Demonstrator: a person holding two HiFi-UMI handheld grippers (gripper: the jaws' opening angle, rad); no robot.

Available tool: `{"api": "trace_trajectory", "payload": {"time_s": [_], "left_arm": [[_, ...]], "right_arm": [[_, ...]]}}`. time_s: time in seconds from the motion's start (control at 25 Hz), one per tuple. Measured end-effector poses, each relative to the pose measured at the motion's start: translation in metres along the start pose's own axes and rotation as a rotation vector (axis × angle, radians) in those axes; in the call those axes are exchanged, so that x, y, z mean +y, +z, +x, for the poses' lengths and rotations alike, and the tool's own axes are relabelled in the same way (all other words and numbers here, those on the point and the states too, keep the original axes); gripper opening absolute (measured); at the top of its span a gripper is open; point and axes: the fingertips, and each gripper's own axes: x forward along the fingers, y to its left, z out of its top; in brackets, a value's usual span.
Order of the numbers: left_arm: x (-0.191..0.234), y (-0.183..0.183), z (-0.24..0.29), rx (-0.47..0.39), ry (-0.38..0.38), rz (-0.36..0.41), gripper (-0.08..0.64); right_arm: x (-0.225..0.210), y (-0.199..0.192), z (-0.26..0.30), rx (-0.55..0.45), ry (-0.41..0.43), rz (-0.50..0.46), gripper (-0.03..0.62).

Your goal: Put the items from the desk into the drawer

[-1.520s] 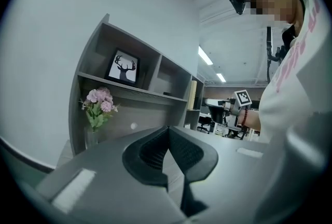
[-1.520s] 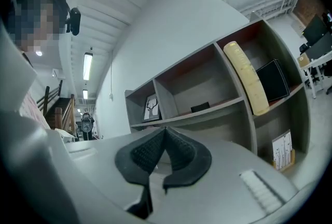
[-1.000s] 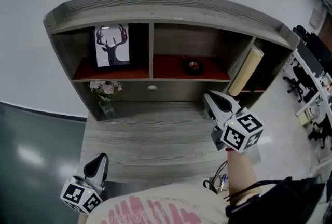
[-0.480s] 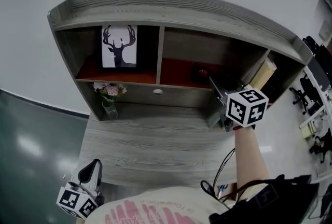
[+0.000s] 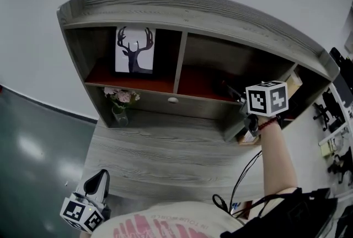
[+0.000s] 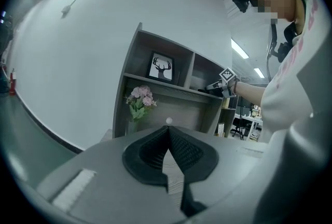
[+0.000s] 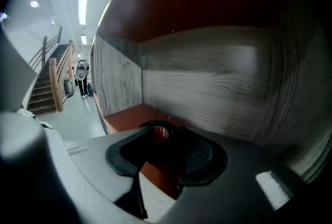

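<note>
A black tape roll [image 7: 164, 125] lies on the red floor of the shelf's right-hand compartment [image 5: 207, 80]. My right gripper [image 7: 162, 138] reaches into that compartment; its jaws have just been opening and now stand apart, with the roll between their tips and no pad pressing on it. In the head view the right gripper [image 5: 234, 92] hides the roll. The drawer [image 5: 160, 100] with its small round knob [image 5: 173, 100] sits closed under the shelf. My left gripper [image 5: 101, 176] is shut and empty at the desk's front left corner.
A deer picture [image 5: 135, 50] stands in the left compartment. A vase of pink flowers [image 5: 120, 106] stands on the desk [image 5: 165, 149] below it. A pale roll [image 5: 292, 84] leans in the far right bay. A cable [image 5: 248, 168] hangs by the desk's front right.
My right gripper went from above the desk's right side up into the right compartment, and its jaws opened around the tape roll. The left gripper stayed put.
</note>
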Motion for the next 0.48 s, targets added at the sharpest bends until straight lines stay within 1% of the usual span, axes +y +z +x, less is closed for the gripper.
{"api": "trace_trajectory", "payload": {"time_s": [0.12, 0.28, 0.48], "left_arm": [[0.0, 0.0, 0.001, -0.002, -0.005, -0.002, 0.02], [0.0, -0.003, 0.001, -0.001, -0.015, -0.006, 0.02], [0.001, -0.006, 0.0, -0.003, -0.024, -0.014, 0.02]], "right_arm": [[-0.003, -0.002, 0.005, 0.047, 0.011, 0.06, 0.159], [-0.012, -0.004, 0.011, 0.095, -0.05, 0.124, 0.17], [-0.014, -0.004, 0.013, 0.109, -0.068, 0.133, 0.172]]}}
